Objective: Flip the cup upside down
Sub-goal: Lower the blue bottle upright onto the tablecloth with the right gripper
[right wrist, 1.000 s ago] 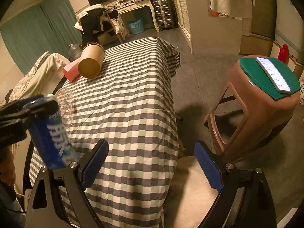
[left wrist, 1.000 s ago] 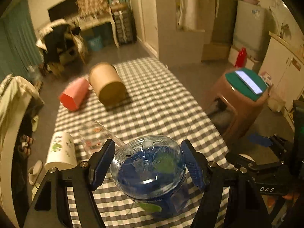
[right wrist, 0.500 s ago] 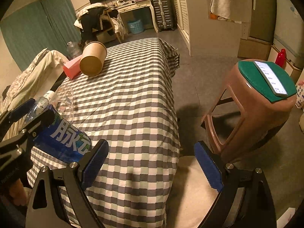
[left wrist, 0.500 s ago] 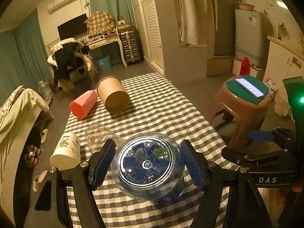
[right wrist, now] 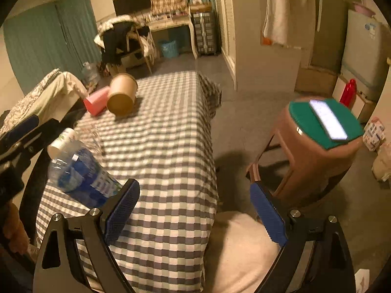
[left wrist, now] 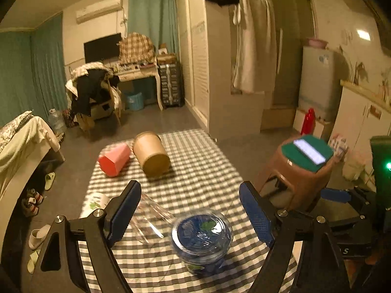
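A clear plastic bottle with a blue label (left wrist: 202, 241) sits tilted on the checked tablecloth (left wrist: 195, 171), its flat base toward my camera; it also shows in the right wrist view (right wrist: 83, 173). My left gripper (left wrist: 190, 216) is open and hangs above it, not touching. A clear glass (left wrist: 149, 219) lies on its side beside the bottle. A white printed cup (left wrist: 95, 201) stands at the left edge. A brown paper cup (left wrist: 151, 157) and a pink cup (left wrist: 114, 162) lie on their sides at the far end. My right gripper (right wrist: 195, 213) is open and empty over the table's right edge.
A brown plastic stool (left wrist: 298, 173) with a green mat and a lit phone (left wrist: 309, 153) stands right of the table. A bed (left wrist: 22, 144) lies to the left, with shoes on the floor. A pale cushion (right wrist: 239, 251) shows under my right gripper.
My left gripper opened and let go of the bottle, then pulled up and back. The bottle now rests tilted on the cloth. My right gripper shifted slightly.
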